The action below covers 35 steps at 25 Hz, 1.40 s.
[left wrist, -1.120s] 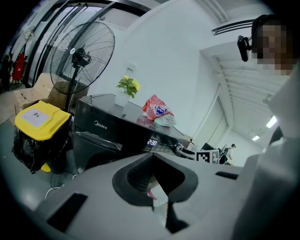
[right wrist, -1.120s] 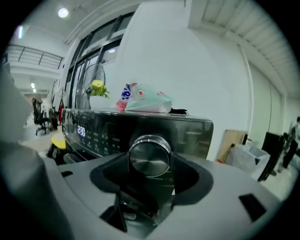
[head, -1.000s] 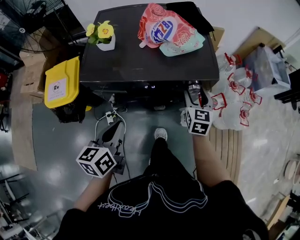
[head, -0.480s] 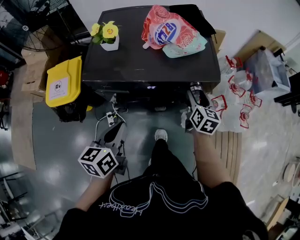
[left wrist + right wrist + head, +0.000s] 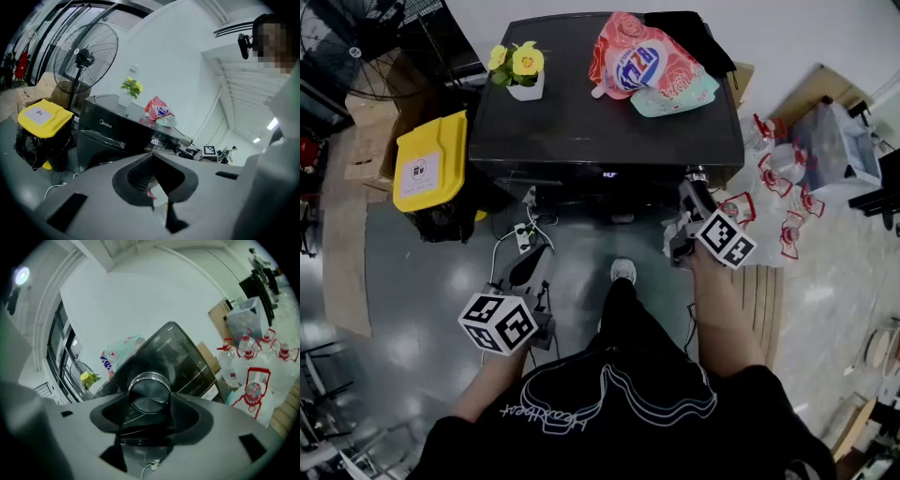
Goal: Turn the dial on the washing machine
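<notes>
On the black washing machine [image 5: 600,112], the right gripper [image 5: 149,399] pinches the smooth, probably stiff dial [image 5: 149,387] by its rim — the left gripper [image 5: 158,206] has its jaws pressed together.

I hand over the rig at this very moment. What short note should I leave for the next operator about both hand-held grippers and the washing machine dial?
Right hand-held gripper: shut on the dial, which sits between both jaws at the right end of the washing machine front.
Left hand-held gripper: shut, holding nothing, low over the floor in front of the machine and apart from it.
Done: the dial is gripped. How far it is turned cannot be read from the pictures.
Left: probably finish the turn to the wanted setting, then open the right jaws and draw back.
</notes>
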### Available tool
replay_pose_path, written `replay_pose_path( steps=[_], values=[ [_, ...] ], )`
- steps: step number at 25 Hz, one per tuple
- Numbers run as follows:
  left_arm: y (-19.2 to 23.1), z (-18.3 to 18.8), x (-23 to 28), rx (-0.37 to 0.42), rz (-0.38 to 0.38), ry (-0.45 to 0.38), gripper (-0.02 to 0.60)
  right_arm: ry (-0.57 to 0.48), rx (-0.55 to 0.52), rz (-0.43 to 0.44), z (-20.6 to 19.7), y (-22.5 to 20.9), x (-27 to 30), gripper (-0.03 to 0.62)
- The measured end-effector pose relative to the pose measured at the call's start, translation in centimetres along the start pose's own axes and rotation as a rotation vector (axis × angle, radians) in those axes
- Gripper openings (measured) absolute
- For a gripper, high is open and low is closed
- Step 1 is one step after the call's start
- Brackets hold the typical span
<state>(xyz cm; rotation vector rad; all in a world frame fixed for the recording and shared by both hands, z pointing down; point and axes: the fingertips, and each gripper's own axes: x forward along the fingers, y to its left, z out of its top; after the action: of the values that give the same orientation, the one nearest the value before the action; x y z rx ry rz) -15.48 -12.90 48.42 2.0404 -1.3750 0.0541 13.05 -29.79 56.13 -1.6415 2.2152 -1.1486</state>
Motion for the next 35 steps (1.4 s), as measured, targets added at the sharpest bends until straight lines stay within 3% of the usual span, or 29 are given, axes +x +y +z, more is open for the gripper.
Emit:
replay_pose_path(
  steps=[8,14,17,22,25,28,32,35],
  values=[
    [-0.2,0.0,-0.1,0.003,-0.001,0.002,0.005,-0.010,0.277,0.073,-0.1,0.0,0.0,0.282],
    [-0.5,0.5,-0.3,0.011,-0.006,-0.001,0.005,0.011,0.288,0.080,-0.2,-0.1,0.0,0.282],
    [-0.7,1.0,-0.4,0.020,-0.012,-0.003,0.005,0.035,0.157,0.038,0.2,-0.2,-0.6,0.291],
    [-1.6,1.9,-0.8,0.054,-0.015,-0.002,0.005,0.103,-0.235,0.027,1.0,2.7,-3.6,0.276],
    [-2.9,2.5,-0.9,0.091,-0.037,-0.004,0.005,0.115,-0.483,0.139,2.0,7.9,-6.7,0.242],
    [-4.9,3.7,-1.3,0.155,-0.070,-0.020,0.005,0.108,-0.685,0.282,2.5,14.4,-10.4,0.153],
    [-8.5,5.7,-2.4,0.179,-0.186,-0.050,0.005,0.129,-0.808,0.444,1.9,21.0,-14.5,0.081],
    [-11.7,7.3,-3.7,0.208,-0.275,-0.071,0.005,0.118,-0.823,0.528,2.1,24.4,-17.0,0.005]
  ],
)
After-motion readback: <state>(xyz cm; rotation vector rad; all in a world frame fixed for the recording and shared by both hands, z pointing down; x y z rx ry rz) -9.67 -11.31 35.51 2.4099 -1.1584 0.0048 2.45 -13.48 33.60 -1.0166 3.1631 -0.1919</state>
